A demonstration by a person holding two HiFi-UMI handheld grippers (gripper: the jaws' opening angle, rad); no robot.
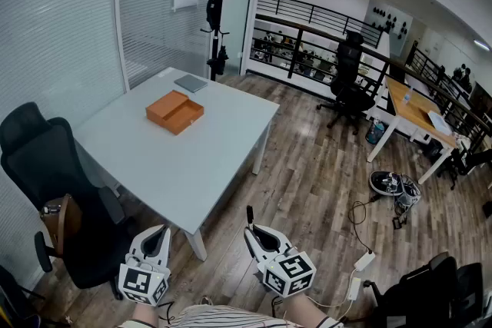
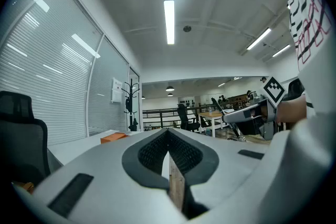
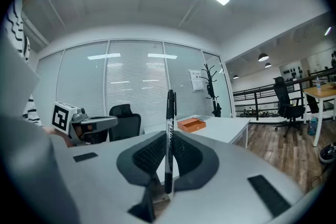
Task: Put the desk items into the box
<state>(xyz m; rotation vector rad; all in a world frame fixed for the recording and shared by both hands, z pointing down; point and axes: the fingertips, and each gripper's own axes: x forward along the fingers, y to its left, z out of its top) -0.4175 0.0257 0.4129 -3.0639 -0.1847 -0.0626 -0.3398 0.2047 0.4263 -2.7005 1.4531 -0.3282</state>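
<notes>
Head view: both grippers are held low at the near edge of the scene, over the wood floor (image 1: pixel 323 165) and short of the white worktop (image 1: pixel 192 157). The left gripper (image 1: pixel 160 234) is just near of the worktop's near corner, beside a black chair (image 1: pixel 54 173) on the left. In the left gripper view its fingers (image 2: pixel 152 149) are pressed together at the tips with nothing between them.

The right gripper (image 1: pixel 257 238) is to the right of that corner, apart from the left one. Its fingers pinch a black pen (image 3: pixel 169 118). In the right gripper view the pen stands upright between the pads, its upper part rising well above them and its lower end just below the pinch.

The orange box (image 1: pixel 175 111) lies on the far half of the worktop, open side up, well apart from both grippers. A flat grey item (image 1: pixel 191 83) lies just beyond it, near the far edge; what it is cannot be told.

A dark coat stand (image 1: pixel 219 4) is behind the worktop against the glass wall. A wooden desk (image 1: pixel 411 107) stands far to the right.
</notes>
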